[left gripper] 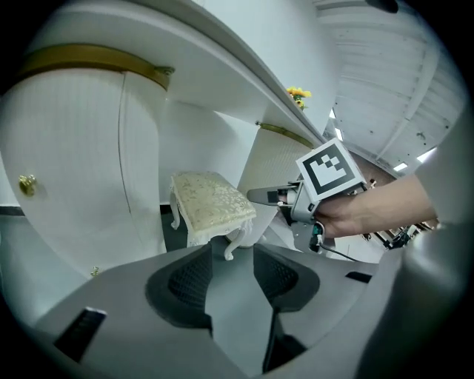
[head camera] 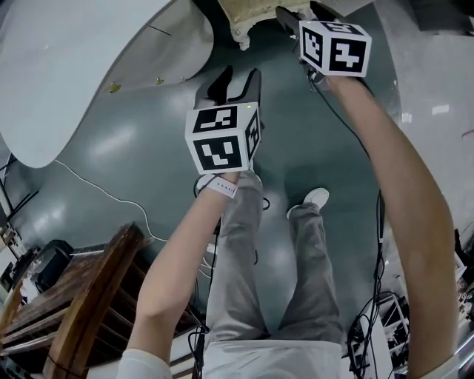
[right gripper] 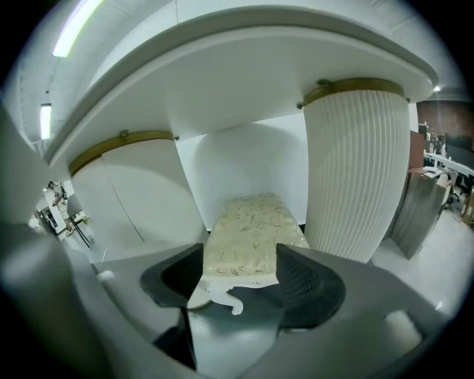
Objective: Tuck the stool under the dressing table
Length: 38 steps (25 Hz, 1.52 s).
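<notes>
The stool [right gripper: 252,237] has a cream patterned seat and white curved legs. It stands on the floor in the gap between the two pedestals of the white dressing table [right gripper: 259,81], with its far end under the tabletop. In the head view only a corner and one leg of the stool [head camera: 248,18] show past the dressing table [head camera: 89,66]. My right gripper [right gripper: 241,270] hangs in front of the stool's near end, open and clear of it. My left gripper [left gripper: 232,255] is further back and to the left, open with nothing between its jaws; ahead of it are the stool [left gripper: 211,203] and the right gripper [left gripper: 270,196].
A dark wooden piece of furniture [head camera: 81,303] stands at the lower left. A white cable [head camera: 111,196] runs across the grey floor. The person's legs and a white shoe [head camera: 315,198] are below the grippers. Yellow flowers [left gripper: 298,93] sit on the tabletop.
</notes>
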### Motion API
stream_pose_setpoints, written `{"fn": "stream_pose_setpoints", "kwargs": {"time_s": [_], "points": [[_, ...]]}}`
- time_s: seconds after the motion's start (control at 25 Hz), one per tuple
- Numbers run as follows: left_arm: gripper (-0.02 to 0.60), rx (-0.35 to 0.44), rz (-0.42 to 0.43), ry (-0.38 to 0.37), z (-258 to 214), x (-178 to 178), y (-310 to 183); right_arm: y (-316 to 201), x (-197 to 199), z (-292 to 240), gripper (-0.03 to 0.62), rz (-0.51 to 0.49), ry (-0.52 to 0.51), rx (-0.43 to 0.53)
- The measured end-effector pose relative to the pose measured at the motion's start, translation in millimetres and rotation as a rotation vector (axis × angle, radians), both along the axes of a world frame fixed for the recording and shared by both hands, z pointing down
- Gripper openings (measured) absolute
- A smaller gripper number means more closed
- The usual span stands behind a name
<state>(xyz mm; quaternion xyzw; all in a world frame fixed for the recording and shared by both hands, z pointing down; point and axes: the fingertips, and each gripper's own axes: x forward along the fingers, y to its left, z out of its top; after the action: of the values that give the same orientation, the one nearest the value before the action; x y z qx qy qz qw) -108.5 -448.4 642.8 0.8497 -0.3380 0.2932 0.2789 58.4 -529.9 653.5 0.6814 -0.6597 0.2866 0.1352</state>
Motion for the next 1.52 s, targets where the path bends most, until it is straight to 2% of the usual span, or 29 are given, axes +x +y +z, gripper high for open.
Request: {"fn": "stream_pose_setpoints", "kwargs": {"time_s": [0.16,0.36,0.44,0.56,0.8,0.96,1.24,1.52], "points": [[0.061,0.007,-0.034,-0.011,-24,-10,10,29,-7,-30,0.305,-0.024,-0.018,-0.006],[0.011,-0.011,-0.03,0.002,-60,-7,23,65,-11,-65,0.293,-0.059,-0.027,-0.01],[0.011,-0.01,-0.028,0.02,-78,-3,26,77,-13,-81,0.266,-0.073,-0.016,-0.009],[0.009,-0.007,-0.023,0.049,-104,0,37,98,-16,-108,0.11,-0.052,-0.01,0.008],[0.009,-0.004,0.033,0.093,-157,8,64,134,-23,-173,0.021,-0.056,-0.003,0.06],[0.009,-0.001,0.051,0.119,-192,6,83,164,-25,-215,0.011,-0.066,-0.001,0.082],[0.009,0.006,0.151,0.12,-249,16,128,222,-30,-289,0.011,-0.148,-0.008,0.12],[0.009,0.046,0.175,0.138,-312,25,163,278,-33,-366,0.011,-0.176,-0.011,0.175]]}}
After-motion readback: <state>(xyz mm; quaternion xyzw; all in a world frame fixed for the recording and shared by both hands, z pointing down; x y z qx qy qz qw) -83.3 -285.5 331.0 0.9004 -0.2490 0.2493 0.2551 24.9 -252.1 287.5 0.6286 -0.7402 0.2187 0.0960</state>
